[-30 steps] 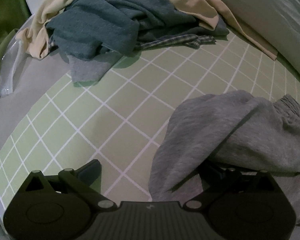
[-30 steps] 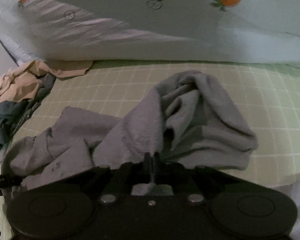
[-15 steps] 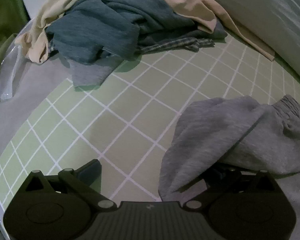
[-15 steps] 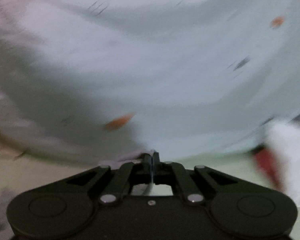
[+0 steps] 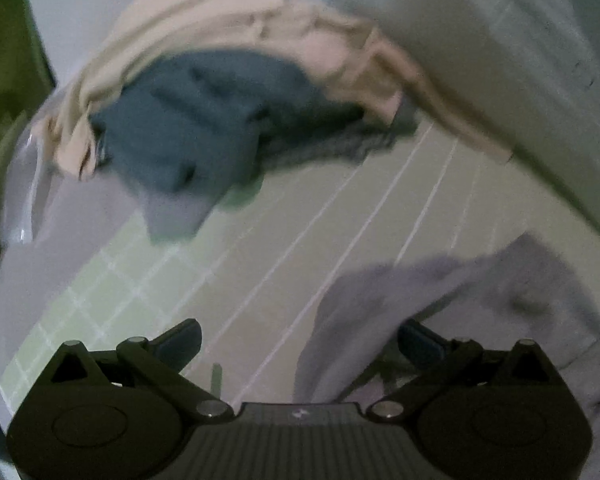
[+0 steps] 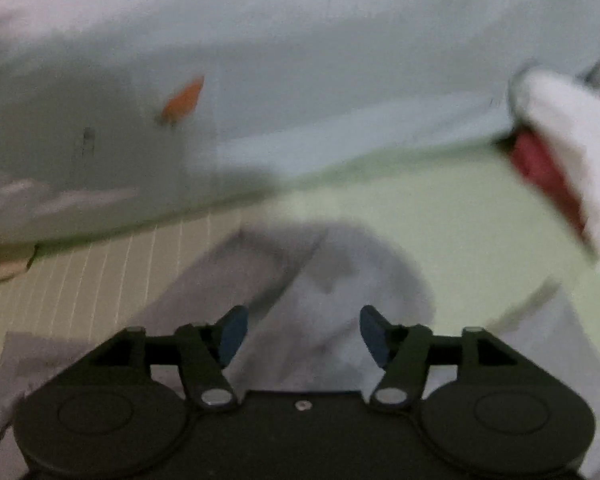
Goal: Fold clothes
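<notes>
My right gripper (image 6: pixel 300 332) has its jaws opening, with the blue pads (image 6: pixel 230 334) apart. The grey garment (image 6: pixel 323 292) lies under the gap and nothing presses on it. It looks soft and thick, like sweat cloth, and it is bunched into a lump with dark folds. The picture is blurry, so I cannot tell what kind of clothing it is.

My left gripper (image 5: pixel 300 344) has its jaws spread wide. The left pad (image 5: pixel 180 340) hangs over bare sheet. The right pad (image 5: pixel 417 342) sits just beside the edge of the grey garment (image 5: pixel 439 292), and I cannot tell if it touches. The garment's near edge is hidden behind the black gripper body.

The garment lies on a bed sheet (image 5: pixel 260 248) that is pale green with thin white lines in squares. Farther away is a pile of clothes (image 5: pixel 228 92), with a dark blue-green piece in the middle and a soft cream piece draped over the top. The pile is smeared, so its pieces run together.

Behind the bed sheet in the right view is a pale quilt (image 6: pixel 339 60) with a little orange carrot (image 6: pixel 184 100) on it. At the right edge is something white and red (image 6: pixel 559 148), too blurry to name.
</notes>
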A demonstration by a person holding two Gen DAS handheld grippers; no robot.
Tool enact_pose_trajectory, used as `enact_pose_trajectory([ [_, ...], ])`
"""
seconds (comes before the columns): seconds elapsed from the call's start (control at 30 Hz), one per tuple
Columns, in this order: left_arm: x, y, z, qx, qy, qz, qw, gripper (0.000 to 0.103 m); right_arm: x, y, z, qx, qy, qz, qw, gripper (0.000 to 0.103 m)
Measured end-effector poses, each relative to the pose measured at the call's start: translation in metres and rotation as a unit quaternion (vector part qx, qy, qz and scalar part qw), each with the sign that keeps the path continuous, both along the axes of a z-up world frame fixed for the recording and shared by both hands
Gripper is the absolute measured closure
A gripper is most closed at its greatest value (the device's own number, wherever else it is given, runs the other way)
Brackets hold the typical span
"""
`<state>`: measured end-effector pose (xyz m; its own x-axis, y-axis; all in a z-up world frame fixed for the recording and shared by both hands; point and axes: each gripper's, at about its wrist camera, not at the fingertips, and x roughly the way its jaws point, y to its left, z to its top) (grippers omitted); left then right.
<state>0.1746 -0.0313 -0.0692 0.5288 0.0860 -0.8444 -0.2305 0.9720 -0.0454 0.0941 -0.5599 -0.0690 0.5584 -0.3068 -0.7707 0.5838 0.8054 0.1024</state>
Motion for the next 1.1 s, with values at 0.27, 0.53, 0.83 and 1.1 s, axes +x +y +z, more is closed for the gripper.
enact_pose_trajectory([
  [0.27, 0.051, -0.049, 0.010, -0.028, -0.022, -0.101, 0.9943, 0.000, 0.001, 0.000, -0.047, 0.055, 0.053, -0.047, 0.996, 0.031],
  [0.53, 0.109, -0.135, -0.019, -0.060, 0.000, -0.200, 0.9780, 0.002, 0.001, -0.015, -0.060, 0.080, 0.072, -0.083, 0.991, 0.026],
  [0.83, 0.104, -0.154, -0.034, -0.092, 0.036, -0.187, 0.9774, 0.095, -0.006, -0.019, -0.058, 0.086, 0.049, -0.072, 0.993, 0.076],
  [1.1, 0.030, -0.123, 0.018, -0.074, -0.042, -0.172, 0.9814, 0.103, -0.055, -0.014, -0.015, -0.005, -0.009, -0.062, 0.998, 0.101],
])
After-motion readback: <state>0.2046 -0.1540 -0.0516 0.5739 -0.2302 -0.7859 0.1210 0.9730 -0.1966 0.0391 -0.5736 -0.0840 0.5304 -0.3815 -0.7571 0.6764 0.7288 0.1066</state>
